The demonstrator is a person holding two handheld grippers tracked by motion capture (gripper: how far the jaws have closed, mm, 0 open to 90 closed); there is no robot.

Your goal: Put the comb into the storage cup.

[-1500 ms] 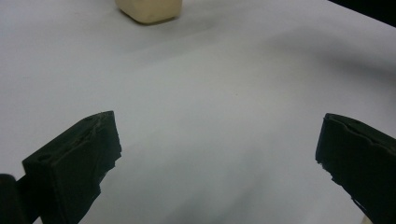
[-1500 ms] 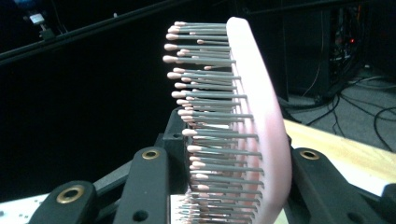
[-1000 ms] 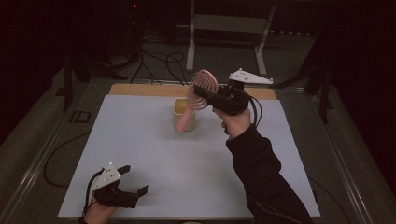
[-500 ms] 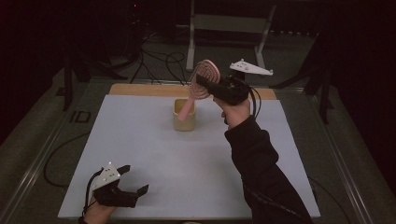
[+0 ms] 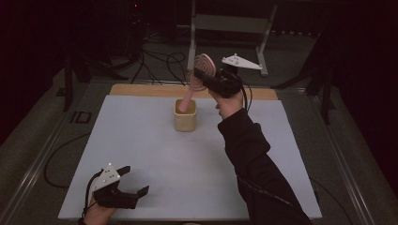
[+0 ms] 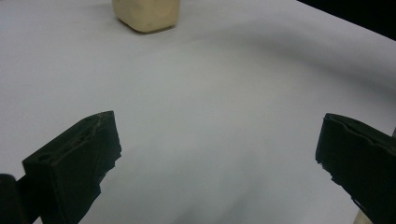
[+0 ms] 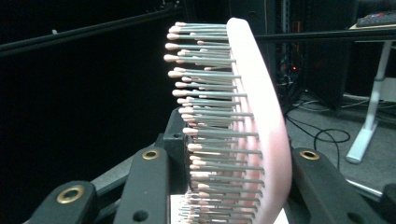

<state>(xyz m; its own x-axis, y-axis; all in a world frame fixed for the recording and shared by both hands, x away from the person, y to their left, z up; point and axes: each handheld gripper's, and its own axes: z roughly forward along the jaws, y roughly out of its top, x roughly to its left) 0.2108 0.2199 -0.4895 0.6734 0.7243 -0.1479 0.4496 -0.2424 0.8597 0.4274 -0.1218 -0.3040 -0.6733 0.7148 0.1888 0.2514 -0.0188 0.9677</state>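
One hairbrush (image 5: 201, 75) in rt hand-held gripper (image 5: 210, 78)

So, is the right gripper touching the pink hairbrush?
Touching. In the right gripper view, the right gripper has its jaws closed on both sides of the hairbrush head.

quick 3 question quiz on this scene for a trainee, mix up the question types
1. True or false: the left gripper is clamped on the cup.
2. Which end of the pink hairbrush is inside the cup? A) the bristle head B) the handle C) neither
3. Fill in: the right gripper is shut on the brush's ____.

Key
1. False. Its jaws are spread apart, low over the white table with nothing between them.
2. B. The handle's lower end dips into the cup.
3. Head. One jaw sits on the bristle side, one behind the back.
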